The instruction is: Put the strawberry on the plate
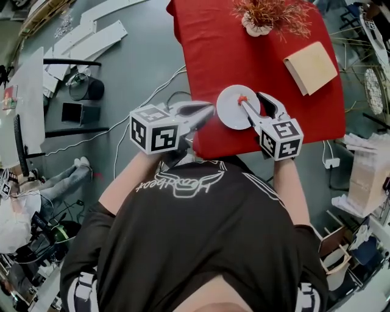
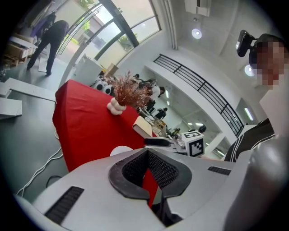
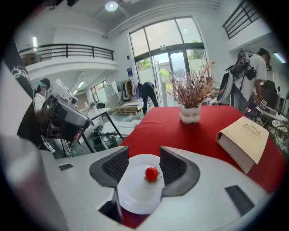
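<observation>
A red strawberry [image 1: 242, 97] [image 3: 152, 173] lies on a small white plate [image 1: 228, 113] [image 3: 135, 196] near the front edge of the red table [image 1: 244, 55]. My right gripper [image 1: 251, 99] [image 3: 144, 153] hangs above the plate, open, with the berry showing between its jaws and touched by neither. At the table's near left corner, my left gripper [image 1: 210, 109] [image 2: 146, 153] is shut with nothing held. In the left gripper view the plate [image 2: 119, 151] peeks over the jaws.
A tan book [image 1: 311, 67] [image 3: 246, 135] lies at the table's right. A white vase of dried red sprigs [image 1: 259, 18] [image 3: 190, 113] stands at the far end. White cables [image 1: 140, 116] trail over the grey floor at left. People stand in the background.
</observation>
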The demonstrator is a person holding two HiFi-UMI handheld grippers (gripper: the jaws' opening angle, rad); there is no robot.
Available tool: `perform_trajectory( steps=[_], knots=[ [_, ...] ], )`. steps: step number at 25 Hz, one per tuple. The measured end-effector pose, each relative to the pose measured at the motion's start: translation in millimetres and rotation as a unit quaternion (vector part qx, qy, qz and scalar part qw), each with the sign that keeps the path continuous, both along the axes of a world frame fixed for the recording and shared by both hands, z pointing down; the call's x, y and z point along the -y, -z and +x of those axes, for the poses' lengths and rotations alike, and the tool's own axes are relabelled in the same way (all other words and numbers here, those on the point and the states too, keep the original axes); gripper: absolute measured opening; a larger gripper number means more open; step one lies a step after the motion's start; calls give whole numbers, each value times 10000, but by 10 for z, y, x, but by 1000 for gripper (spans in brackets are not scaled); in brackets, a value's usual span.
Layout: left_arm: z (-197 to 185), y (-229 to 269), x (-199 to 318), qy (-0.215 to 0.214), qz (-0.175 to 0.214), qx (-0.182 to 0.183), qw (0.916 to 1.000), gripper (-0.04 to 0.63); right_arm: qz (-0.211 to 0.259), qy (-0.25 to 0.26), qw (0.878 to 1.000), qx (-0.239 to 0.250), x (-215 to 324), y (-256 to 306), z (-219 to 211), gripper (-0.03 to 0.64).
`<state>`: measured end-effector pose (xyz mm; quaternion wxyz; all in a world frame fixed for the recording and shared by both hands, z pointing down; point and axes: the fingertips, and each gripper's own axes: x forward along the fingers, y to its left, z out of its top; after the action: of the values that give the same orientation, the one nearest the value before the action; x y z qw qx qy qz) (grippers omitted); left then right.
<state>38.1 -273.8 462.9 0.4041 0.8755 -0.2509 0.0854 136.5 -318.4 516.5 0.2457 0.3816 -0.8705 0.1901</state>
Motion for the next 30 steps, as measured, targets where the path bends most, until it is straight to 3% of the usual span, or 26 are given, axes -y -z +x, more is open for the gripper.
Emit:
perform_trajectory(
  steps=[8,11,23,30],
  knots=[
    [-137,600,-293,-229,648,-166,9975,6,891,-17,9934,729,-433,1024,-311,161],
    [-234,855,-482,-336,973,-211,9945,6,1170,-106,9876,1042,-711,1358,-430,76],
    [-469,1391,-1382,-937,1481,-549,9830,6,1141,-303,9711,2074,-1816,1903,-878,9],
    [-453,1630,-1723,-1046,1675,-650,9781,6,1241,-416,9676,2162,-2217,2048,-810,9]
  ],
)
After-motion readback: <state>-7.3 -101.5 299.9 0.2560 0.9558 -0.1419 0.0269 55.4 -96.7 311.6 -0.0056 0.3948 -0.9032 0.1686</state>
